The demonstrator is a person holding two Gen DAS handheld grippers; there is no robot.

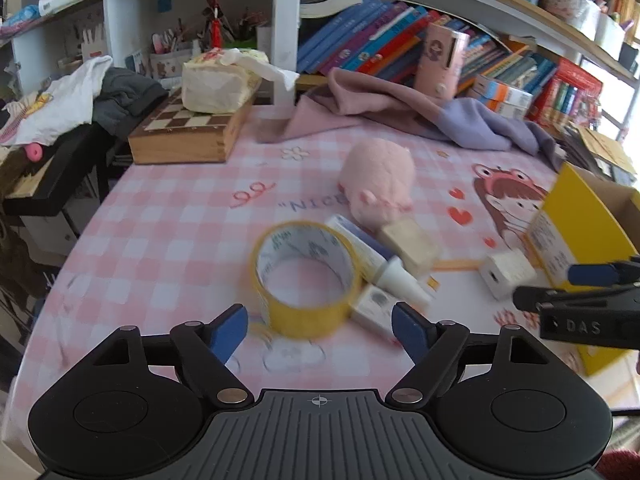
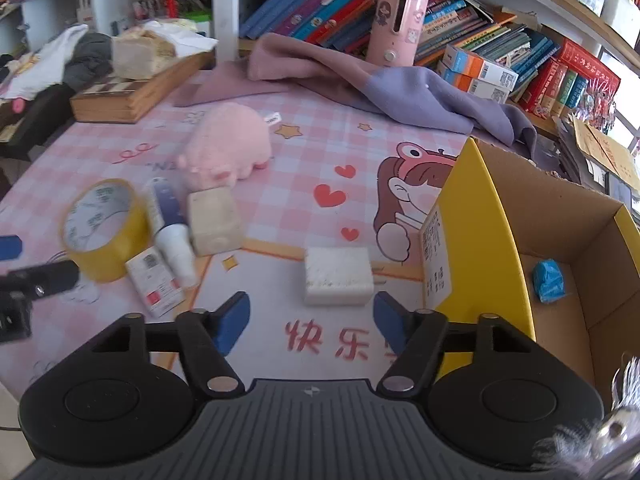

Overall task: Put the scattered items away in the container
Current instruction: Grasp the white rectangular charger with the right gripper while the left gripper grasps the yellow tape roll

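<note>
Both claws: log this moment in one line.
left claw open, by tape roll | right claw open, by white block | box: blue item

Far ahead of the claw, a purple cloth (image 2: 400, 88) lies rumpled on the worktop (image 2: 320, 152) — leaning books (image 2: 332, 4) behind it, and a chessboard box (image 2: 136, 92) off to the left under a tissue pack (image 2: 140, 54).

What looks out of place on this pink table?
Several small things lie loose instead of in the cardboard box, which holds only a blue packet: a yellow tape roll, a tube, a wooden block, a white charger and a pink plush pig.
</note>
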